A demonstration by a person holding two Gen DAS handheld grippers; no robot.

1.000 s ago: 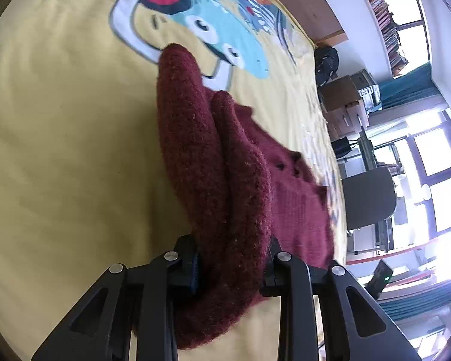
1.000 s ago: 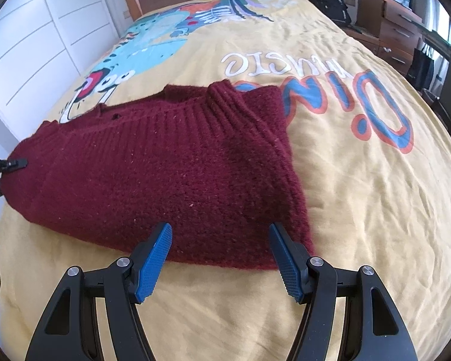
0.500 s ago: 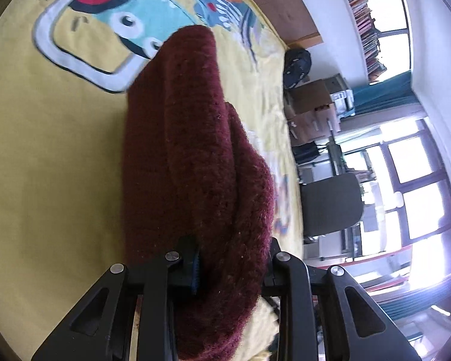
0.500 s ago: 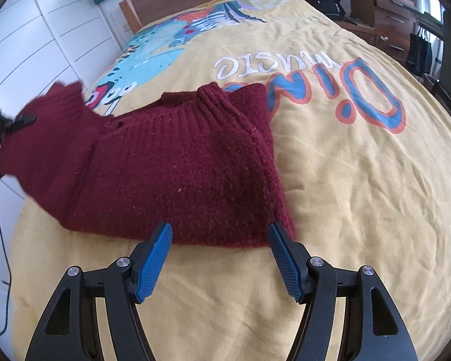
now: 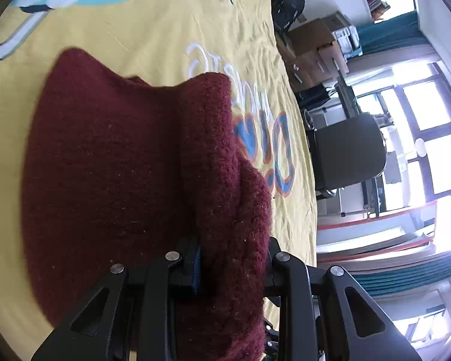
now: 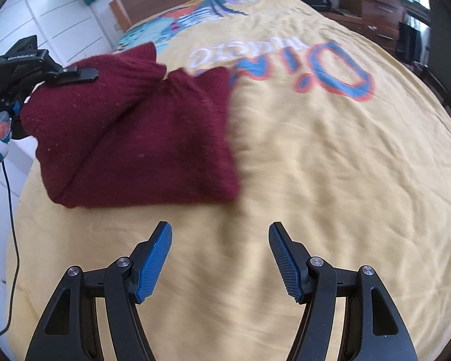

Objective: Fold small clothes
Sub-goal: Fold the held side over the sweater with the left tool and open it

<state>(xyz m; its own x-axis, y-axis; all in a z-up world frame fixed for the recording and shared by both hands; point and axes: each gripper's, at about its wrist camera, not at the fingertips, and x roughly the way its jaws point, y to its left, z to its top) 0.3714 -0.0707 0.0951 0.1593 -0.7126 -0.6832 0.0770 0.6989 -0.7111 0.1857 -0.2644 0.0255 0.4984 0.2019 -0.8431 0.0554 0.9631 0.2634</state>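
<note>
The sweater [image 6: 141,126], a small dark-red knit, lies on the yellow bedspread [image 6: 330,165] toward the left side of the bed, and the fold looks to be mid-way: one end of it is lifted off the bed and carried over the rest, while the other part lies flat with a fairly straight edge along its right side. The left gripper [image 5: 231,267] has its jaws clamped on a thick bunch of the knit, which bulges up between and over the black fingers; in the right wrist view the same gripper [image 6: 66,73] shows at the sweater's upper left corner. The right gripper [image 6: 220,258] hangs above bare bedspread just in front of the sweater, its jaws spread wide and holding nothing, blue ribbed pads facing each other. Judging from this, the lifted part has yet to be laid down and smoothed, and any further folds are still to come. The knit is fuzzy and thick, with a ribbed band at the raised edge, and it drapes in soft rounded rolls, not creases. The bedspread is thin, lightly wrinkled cotton with printed blue and orange lettering [image 6: 330,63].
</note>
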